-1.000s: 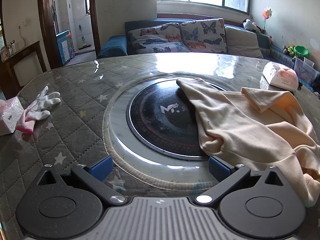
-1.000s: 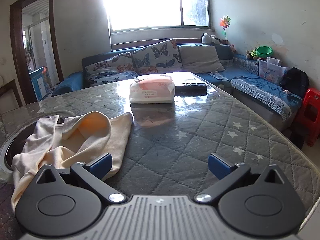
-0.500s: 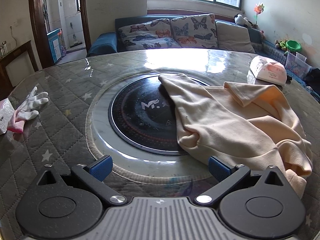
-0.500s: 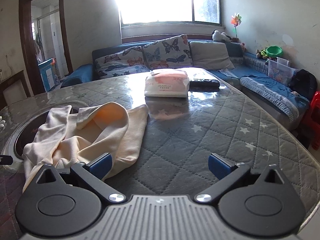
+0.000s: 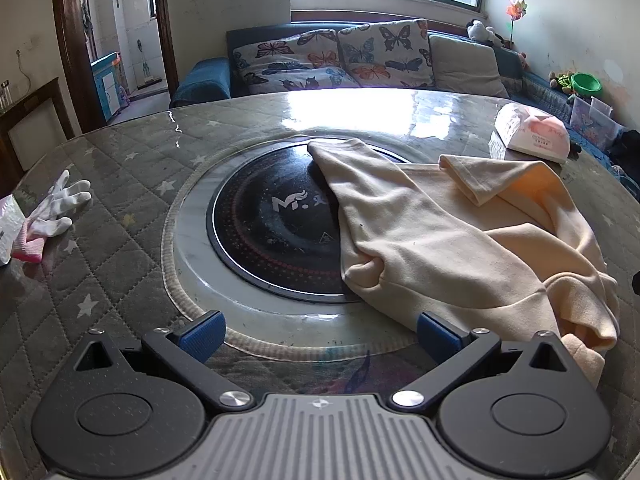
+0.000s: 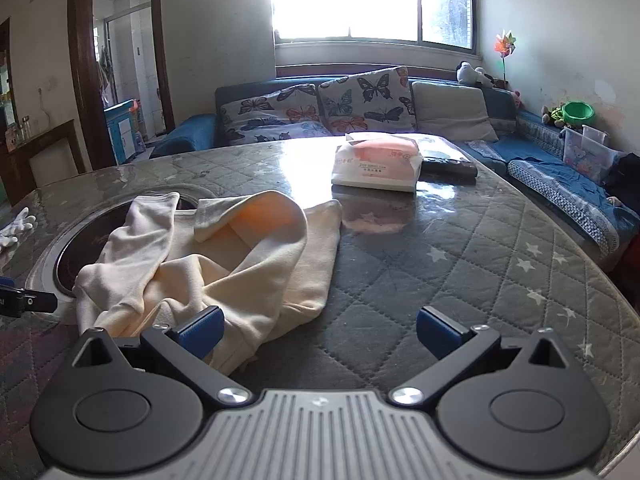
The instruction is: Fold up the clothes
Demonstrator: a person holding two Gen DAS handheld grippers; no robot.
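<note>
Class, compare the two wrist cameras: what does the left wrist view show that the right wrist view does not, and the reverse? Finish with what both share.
Only the left wrist view shows the logo on the black round cooktop and the pink cuff of the white glove. Only the right wrist view shows the dark remote behind the tissue pack. Both show the cream garment, crumpled and unfolded on the quilted table, with the left gripper and right gripper open and empty.
</note>
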